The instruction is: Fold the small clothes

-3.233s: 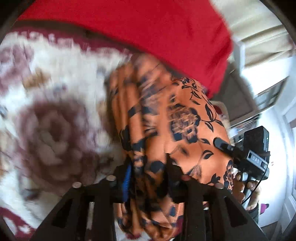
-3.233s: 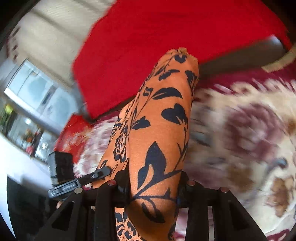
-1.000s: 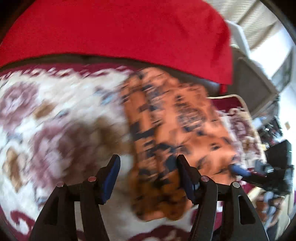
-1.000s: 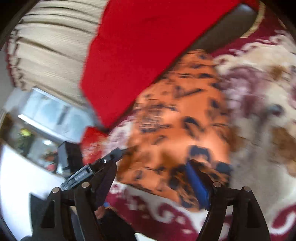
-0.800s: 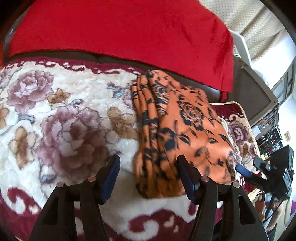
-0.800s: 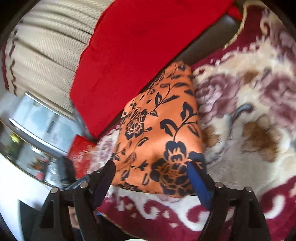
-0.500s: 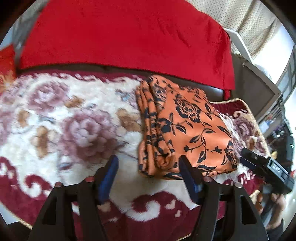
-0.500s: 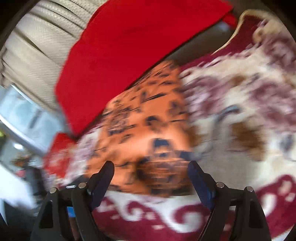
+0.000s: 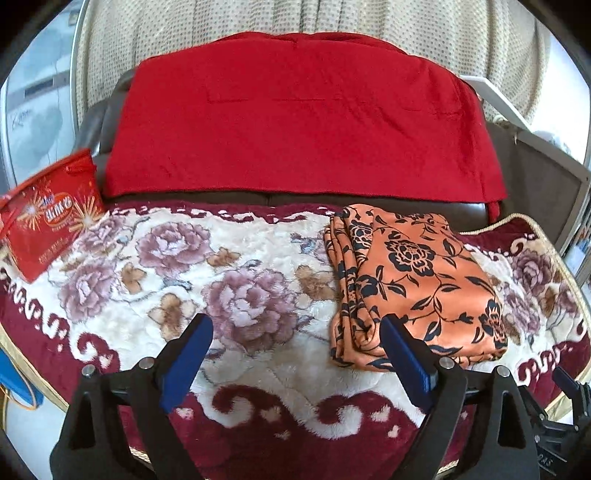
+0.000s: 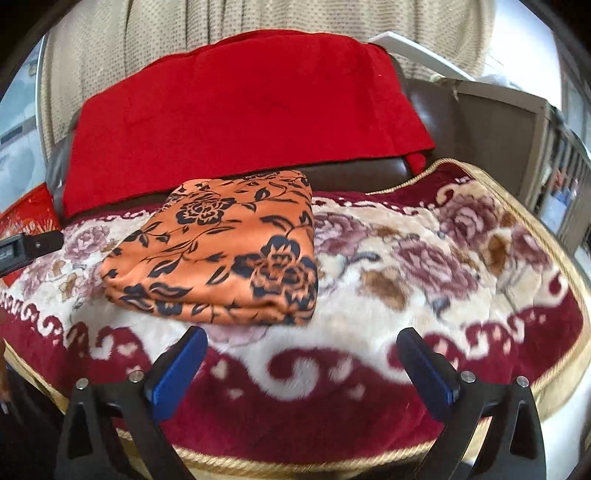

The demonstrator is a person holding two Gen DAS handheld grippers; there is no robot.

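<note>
- Left gripper (image 9: 295, 343): nearest in the left wrist view, its black frame fills the bottom edge. The two blue-padded fingers (image 9: 184, 360) stand wide apart, and the jaws are opening. Nothing is between them but blanket; the right pad shows in front of the cloth's near corner, and whether it touches I cannot tell.
- Right gripper (image 10: 301, 360): likewise at the bottom of the right wrist view, blue pads (image 10: 424, 371) spread wide and jaws opening, released. Only the blanket's maroon scroll border lies between them; the cloth sits beyond the tips, apart from them.
- Blanket (image 9: 240, 240): plush, cream with mauve roses and brown leaves, a maroon border with white scrolls and a gold cord edge. It covers the seat in both views.
- Cloth (image 9: 417, 284): orange with a black flower-and-vine print, folded into a flat packet lying on the blanket. In the left view it is toward the right side, its stacked folded edges facing left. In the right view (image 10: 225, 258) it is left of centre, with a rounded fold along its near side.
- Red box (image 9: 48, 221): printed with starbursts, it sits tilted at the blanket's far left end, well apart from the cloth.
- Red throw (image 9: 303, 125): draped over the dark backrest behind the blanket.
- Curtain (image 9: 332, 26): beige, dotted, hanging behind everything.
</note>
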